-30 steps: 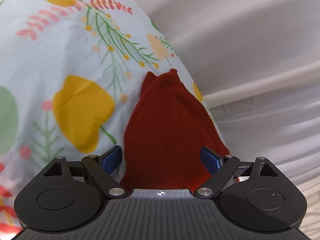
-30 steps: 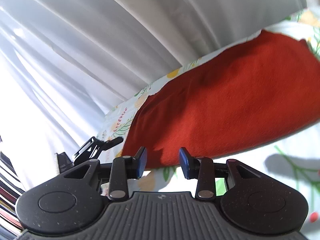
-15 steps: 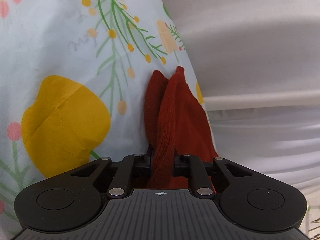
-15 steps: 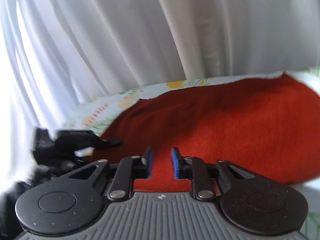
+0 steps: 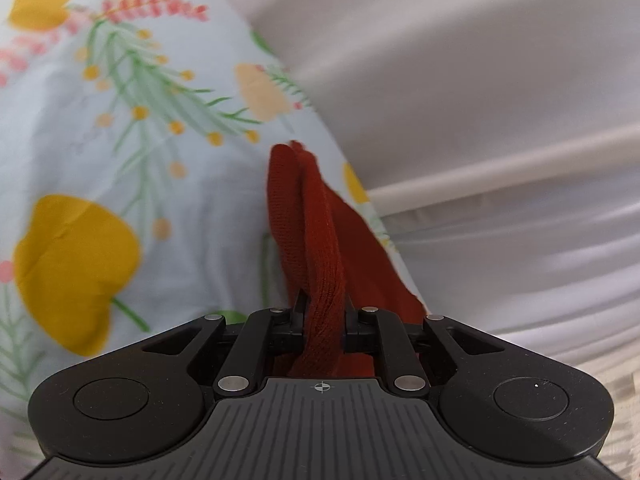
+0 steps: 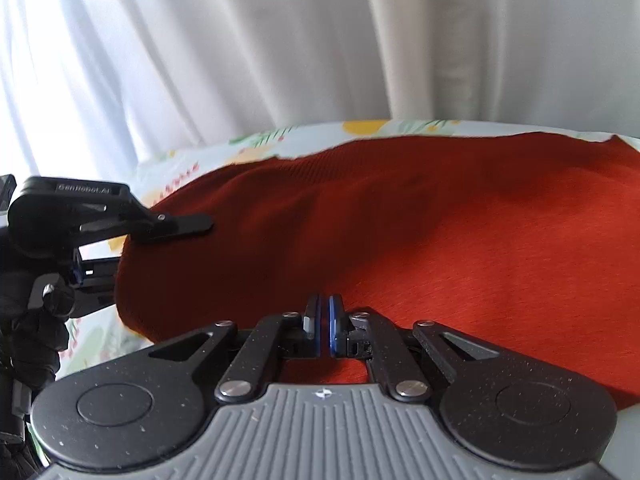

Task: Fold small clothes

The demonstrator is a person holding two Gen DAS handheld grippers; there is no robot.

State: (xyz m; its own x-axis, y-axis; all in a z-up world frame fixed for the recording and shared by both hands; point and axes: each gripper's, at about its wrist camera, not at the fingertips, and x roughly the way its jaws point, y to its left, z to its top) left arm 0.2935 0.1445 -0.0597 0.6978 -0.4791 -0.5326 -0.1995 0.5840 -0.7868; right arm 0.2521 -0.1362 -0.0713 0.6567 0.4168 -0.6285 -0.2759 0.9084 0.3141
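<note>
We see the red garment (image 5: 320,240) bunched lengthwise away from our left tongs (image 5: 323,320), which pinch it; the right tongs (image 6: 323,326) are closed at its near edge, grip unclear.

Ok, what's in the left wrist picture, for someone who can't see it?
The left hand-held gripper is shut on a bunched fold of a red knitted cloth. The cloth lies on a pale blue sheet with yellow flowers, and white curtains hang behind.
</note>
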